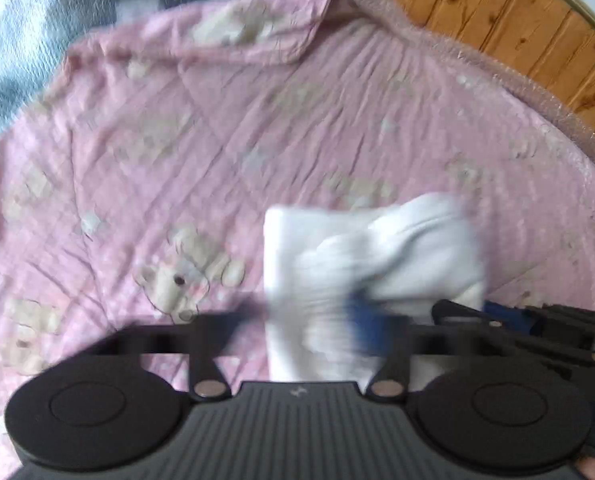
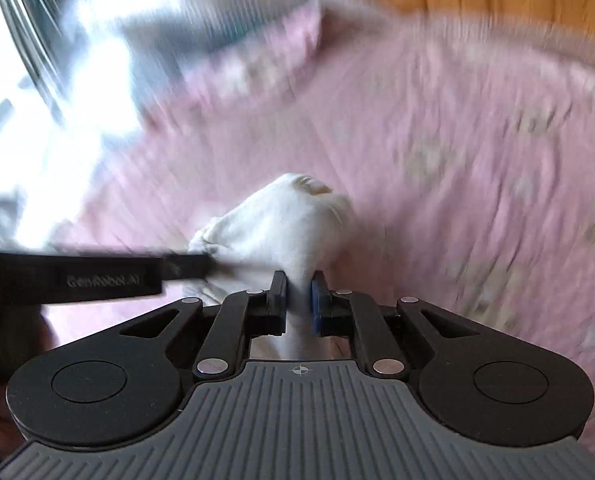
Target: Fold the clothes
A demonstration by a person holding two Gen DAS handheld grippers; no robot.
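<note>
My right gripper (image 2: 298, 300) is clamped on the white garment (image 2: 285, 224): both blue pads (image 2: 317, 304) press a narrow bunch of the cloth, and the rest balloons out ahead of the fingertips, over the bed. My left gripper (image 1: 313, 328) has its jaws spread wide; the white garment (image 1: 361, 256) sits in the gap between them, but motion blur hides whether either pad touches it, so it looks released there, not gripped. In the right wrist view a black finger of the left gripper (image 2: 97, 276) reaches in from the left, its tip just beside the cloth. Under all of it, pink quilt with bear print (image 1: 217, 152), creased. Past the quilt's far edge, wooden plank wall (image 1: 517, 28). Both views smeared, the right one worse.
</note>
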